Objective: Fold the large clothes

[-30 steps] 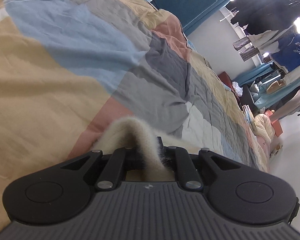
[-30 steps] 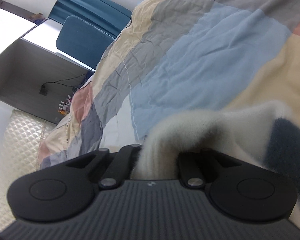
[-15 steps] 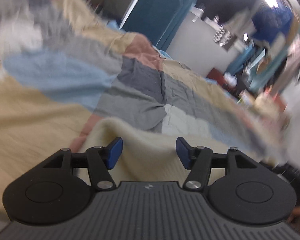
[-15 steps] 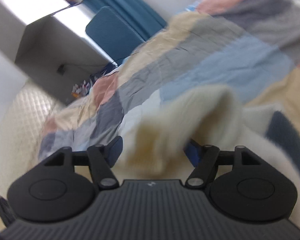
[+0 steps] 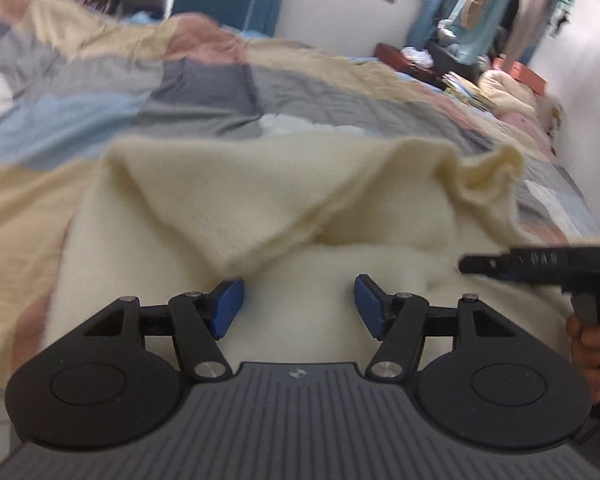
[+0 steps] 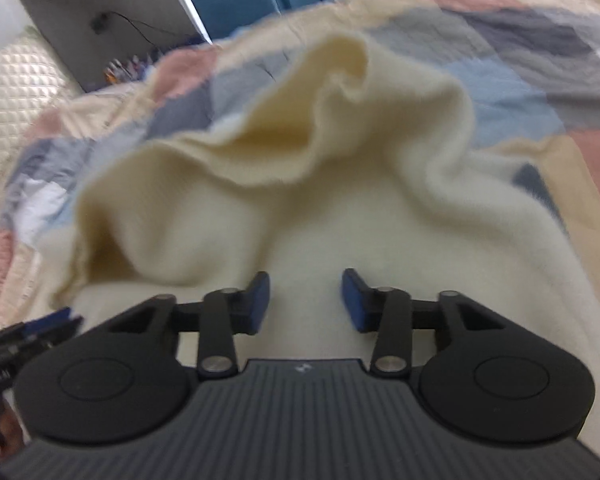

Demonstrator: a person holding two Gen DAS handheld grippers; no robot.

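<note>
Lying on the patchwork quilt (image 5: 204,92) of the bed, the cream fleece garment (image 5: 284,184) spreads under both cameras, its far edge flopped back toward the person in a loose, rumpled flap that stands up in soft ridges rather than lying flat. In the right wrist view the same flap (image 6: 300,120) curls into a hollow pocket on its left side, and a dark blue patch (image 6: 534,186) of the garment shows at the right.

The left gripper (image 5: 298,304) has its jaws well apart over the fleece, with nothing pinched between the blue pads (image 5: 228,308). The right gripper (image 6: 304,300) also has a clear gap between its pads; its jaws have just been closing, yet no cloth sits between them. Both have let go of the fabric.

The likely trouble is the fold itself. The flap has landed crooked and puffed up, so a further fold laid on top would probably trap the ridges and leave a lopsided bundle. Fleece is springy and may creep open again once released. A gripper closing low over the pile could pinch two layers, or the quilt beneath, and drag the whole garment askew. The two grippers are near each other, so they could also knock together.
</note>
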